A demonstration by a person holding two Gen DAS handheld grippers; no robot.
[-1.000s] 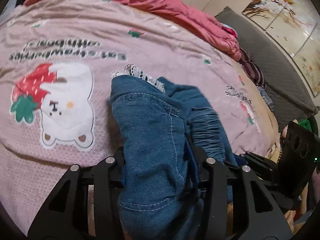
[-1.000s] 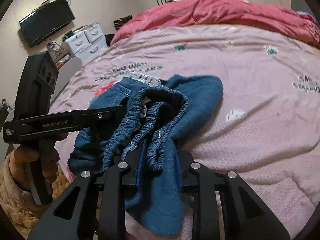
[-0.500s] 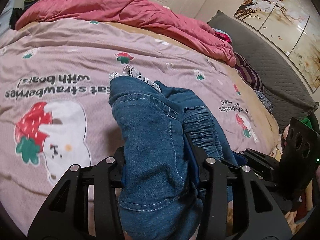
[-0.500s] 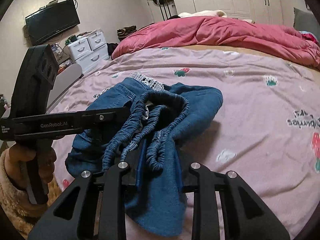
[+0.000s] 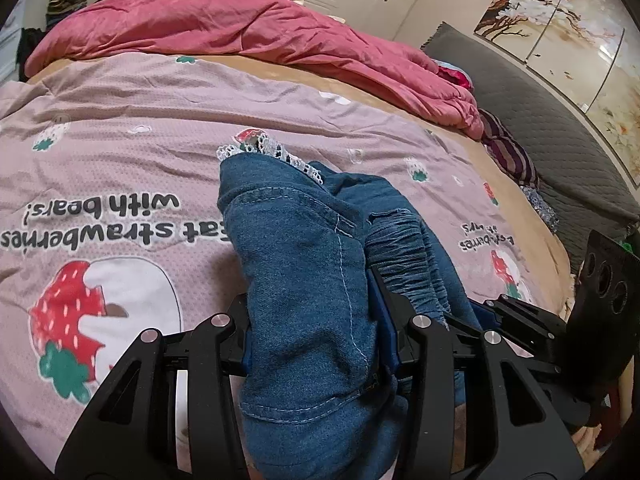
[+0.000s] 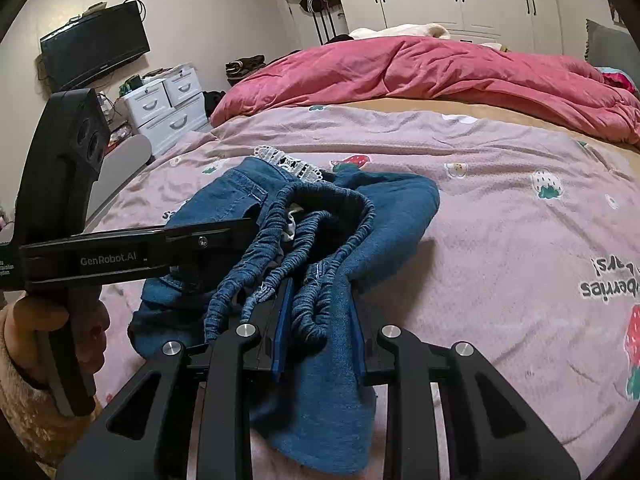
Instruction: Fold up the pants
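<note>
On the pink strawberry bedspread (image 6: 500,240) the pants (image 6: 320,240) lie bunched in front of me, nothing neatly folded yet. My left gripper (image 5: 316,320) is clamped on denim near a stitched seam; my right gripper (image 6: 320,332) is closed on the gathered elastic waistband (image 6: 312,276). So both claws are nearly shut, each pinching cloth. I judge the folding is barely begun: spreading flat and every fold remain. The heap runs away from me toward the pink duvet (image 6: 420,68), lace trim (image 6: 288,164) at the far end, though its true long axis is lost in the crumple.

Soft, even indoor light, sharp focus, strong fisheye bending with dark corners
</note>
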